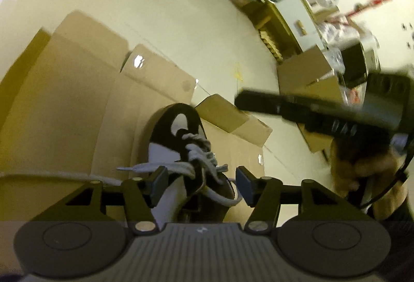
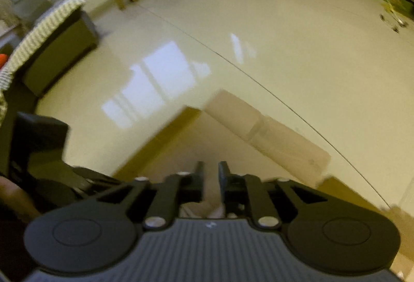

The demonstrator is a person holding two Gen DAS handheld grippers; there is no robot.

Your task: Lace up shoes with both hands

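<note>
Judging from the pictures, the lacing is partly complete: the black-and-white shoe [image 1: 181,147] stands on flattened cardboard [image 1: 77,101] on the floor [image 1: 181,10], with the grey lace [image 1: 196,150] already crossed through several eyelet rows up the tongue. One free lace end [image 1: 134,168] lies out to the left of the shoe, just beyond the left finger pad, and a second strand loops out near the collar on the right side. No bow or knot is visible, so tightening and tying appear to remain. The left gripper [image 1: 201,178] hovers directly over the shoe opening with its jaws apart; the lace and collar sit between them, but the pads do not press on anything. The right gripper [image 2: 210,178] points away over bare cardboard and floor, its jaws slightly apart with nothing between them. In the left wrist view, the right gripper is a blurred dark body at the right, well apart from the shoe.
</note>
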